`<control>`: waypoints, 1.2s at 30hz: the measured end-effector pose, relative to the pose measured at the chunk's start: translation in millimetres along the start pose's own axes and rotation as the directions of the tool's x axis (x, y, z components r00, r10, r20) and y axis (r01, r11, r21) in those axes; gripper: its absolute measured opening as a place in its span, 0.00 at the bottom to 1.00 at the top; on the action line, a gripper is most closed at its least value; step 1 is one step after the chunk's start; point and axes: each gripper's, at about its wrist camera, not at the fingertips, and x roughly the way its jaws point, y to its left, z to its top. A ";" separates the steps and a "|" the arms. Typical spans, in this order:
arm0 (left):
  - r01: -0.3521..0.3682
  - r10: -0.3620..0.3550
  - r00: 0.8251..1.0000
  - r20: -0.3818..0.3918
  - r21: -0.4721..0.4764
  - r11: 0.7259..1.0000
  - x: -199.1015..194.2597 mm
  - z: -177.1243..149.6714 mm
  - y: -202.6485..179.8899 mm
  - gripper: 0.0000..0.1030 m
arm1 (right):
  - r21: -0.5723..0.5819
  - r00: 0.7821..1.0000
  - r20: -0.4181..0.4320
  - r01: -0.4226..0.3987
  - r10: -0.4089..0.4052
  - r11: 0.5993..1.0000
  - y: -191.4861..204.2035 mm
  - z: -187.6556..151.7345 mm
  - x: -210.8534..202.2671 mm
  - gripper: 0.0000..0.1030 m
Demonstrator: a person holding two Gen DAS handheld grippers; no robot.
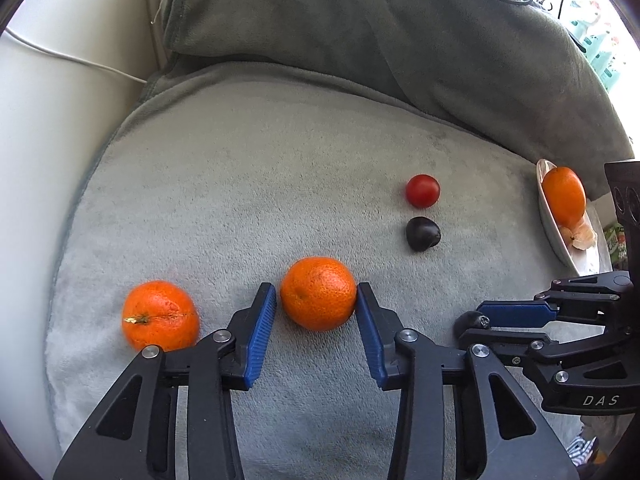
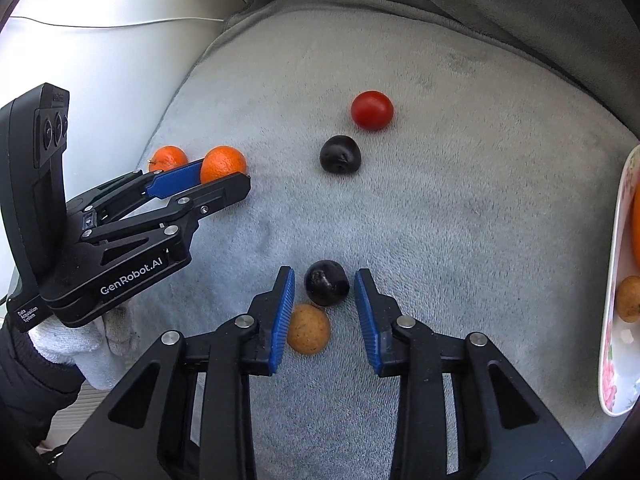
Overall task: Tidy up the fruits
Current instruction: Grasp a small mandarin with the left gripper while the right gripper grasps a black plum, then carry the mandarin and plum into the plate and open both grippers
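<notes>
The left gripper (image 1: 316,304) fingers clasp a mandarin (image 1: 318,293); the right gripper's (image 2: 324,294) straddle a dark plum (image 2: 326,282), contact unclear.

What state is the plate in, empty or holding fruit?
Holding fruit: the plate carries a whole orange and peeled segments; the right view shows a tan fruit on it too.

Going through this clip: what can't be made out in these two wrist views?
- Plate: right wrist view, cut off by the right edge; contents only partly show.
- Near dark fruit: left wrist view, mostly hidden behind the fingers of the right gripper.
- Far mandarin: right wrist view, partly behind the left gripper.
</notes>
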 end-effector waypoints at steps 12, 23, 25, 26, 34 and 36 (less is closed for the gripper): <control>0.019 -0.019 1.000 0.013 -0.021 1.000 -7.0 3.2 6.8 0.34 | 0.003 1.000 0.024 -0.006 0.005 1.000 -3.4 -0.7 -5.5 0.23; 0.033 -0.033 0.999 0.033 -0.014 0.999 -21.6 2.8 1.5 0.34 | 0.024 0.997 0.077 -0.009 0.007 1.000 -12.2 -5.0 -27.1 0.23; 0.039 -0.039 0.999 0.038 -0.011 0.999 -24.8 2.9 0.0 0.34 | 0.028 0.996 0.089 -0.007 0.004 1.000 -15.1 -6.7 -32.9 0.23; 0.043 -0.043 0.998 0.040 -0.009 0.999 -26.5 3.2 -1.6 0.34 | 0.030 0.995 0.095 -0.005 0.002 1.000 -17.0 -7.8 -36.1 0.23; 0.072 -0.073 0.996 0.053 0.021 0.997 -36.0 5.8 -18.7 0.34 | 0.068 0.989 0.144 0.009 -0.019 0.998 -36.8 -28.3 -68.8 0.23; 0.081 -0.082 0.995 0.055 0.031 0.996 -37.7 7.2 -24.4 0.34 | 0.082 0.988 0.155 0.014 -0.026 0.997 -41.7 -32.1 -76.4 0.23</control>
